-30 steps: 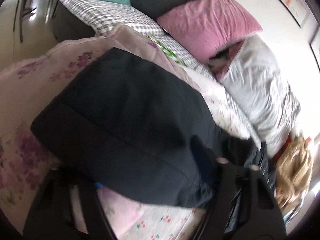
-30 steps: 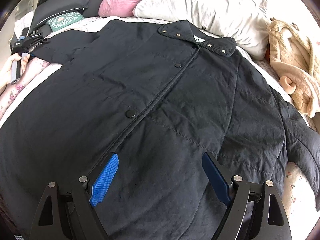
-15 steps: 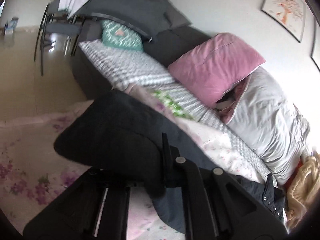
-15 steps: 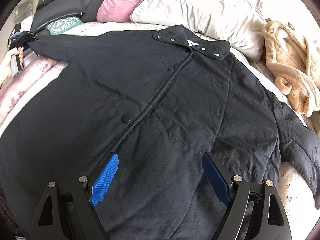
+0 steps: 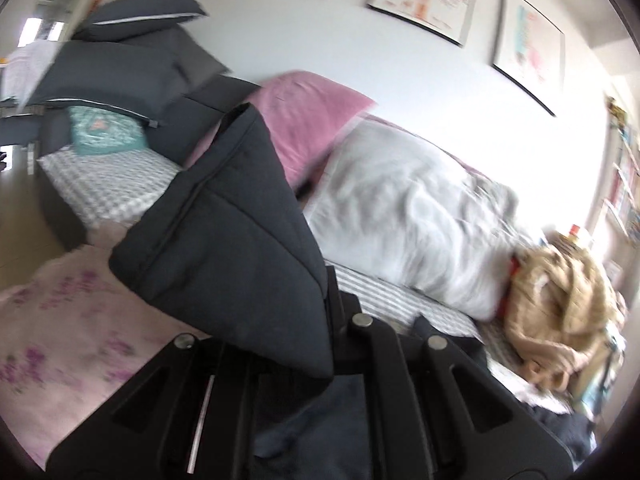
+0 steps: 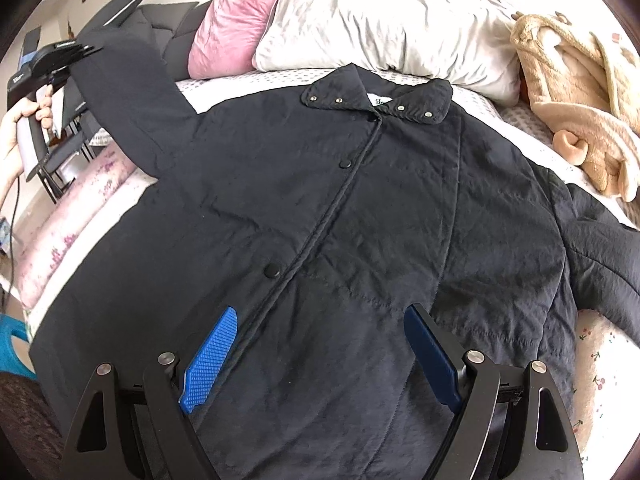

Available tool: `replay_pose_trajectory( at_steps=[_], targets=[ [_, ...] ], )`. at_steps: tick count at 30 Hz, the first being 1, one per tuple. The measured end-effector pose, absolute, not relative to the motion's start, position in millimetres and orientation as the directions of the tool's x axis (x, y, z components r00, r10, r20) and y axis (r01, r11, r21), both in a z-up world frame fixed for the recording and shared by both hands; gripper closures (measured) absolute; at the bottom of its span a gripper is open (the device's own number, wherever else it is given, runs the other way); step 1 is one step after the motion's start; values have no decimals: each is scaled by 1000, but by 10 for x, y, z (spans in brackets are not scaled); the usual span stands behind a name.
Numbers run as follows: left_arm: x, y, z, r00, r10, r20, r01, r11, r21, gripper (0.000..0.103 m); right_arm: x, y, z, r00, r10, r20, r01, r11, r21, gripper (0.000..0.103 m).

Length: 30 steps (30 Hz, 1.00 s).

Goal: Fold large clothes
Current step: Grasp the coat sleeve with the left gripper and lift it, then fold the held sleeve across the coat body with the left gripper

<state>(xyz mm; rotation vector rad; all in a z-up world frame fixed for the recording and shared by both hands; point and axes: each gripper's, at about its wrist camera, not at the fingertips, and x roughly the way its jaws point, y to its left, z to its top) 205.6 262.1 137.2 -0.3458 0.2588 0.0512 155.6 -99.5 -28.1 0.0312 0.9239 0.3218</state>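
A large black quilted jacket (image 6: 320,208) lies front up on the bed, snapped shut, collar toward the pillows. My left gripper (image 5: 324,344) is shut on the cuff of the jacket's left sleeve (image 5: 224,232) and holds it raised in the air; it also shows at the far left of the right wrist view (image 6: 86,50), with the sleeve (image 6: 132,100) stretched up from the shoulder. My right gripper (image 6: 320,344) is open and empty, hovering over the jacket's lower front. The other sleeve (image 6: 600,248) lies at the right.
A white pillow (image 6: 384,16) and a pink pillow (image 6: 232,20) lie at the head of the bed. A beige fleece garment (image 6: 576,80) lies at the right. Dark cushions (image 5: 120,64) and a teal cushion (image 5: 104,136) sit on a sofa beyond.
My left gripper has closed on the left sleeve cuff and lifted it up off the bed, away from the body. My right gripper has stayed open over the hem.
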Motion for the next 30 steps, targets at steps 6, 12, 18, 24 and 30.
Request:
replay_pose_trajectory(
  at_steps=[6, 12, 18, 24, 30],
  targets=[
    [2115, 1952, 1276, 947, -110, -303, 13, 952, -306, 92, 1569, -1080, -244, 553, 293, -780, -227, 954, 198, 16],
    [2211, 1387, 940, 891, -240, -385, 104, 934, -341, 91, 1576, -1240, -194, 561, 302, -770, -188, 953, 237, 16],
    [2223, 807, 479, 785, -341, -517, 205, 931, -304, 89, 1631, -1474, -210, 551, 377, -745, -110, 917, 383, 16],
    [2277, 492, -68, 628, -370, -684, 253, 929, -271, 76, 1686, -1618, -196, 601, 349, -719, -28, 908, 417, 16],
    [2112, 633, -114, 460, -492, -739, 368, 863, -346, 32, 1757, -1658, -320, 583, 391, -713, -1, 877, 480, 16]
  ],
)
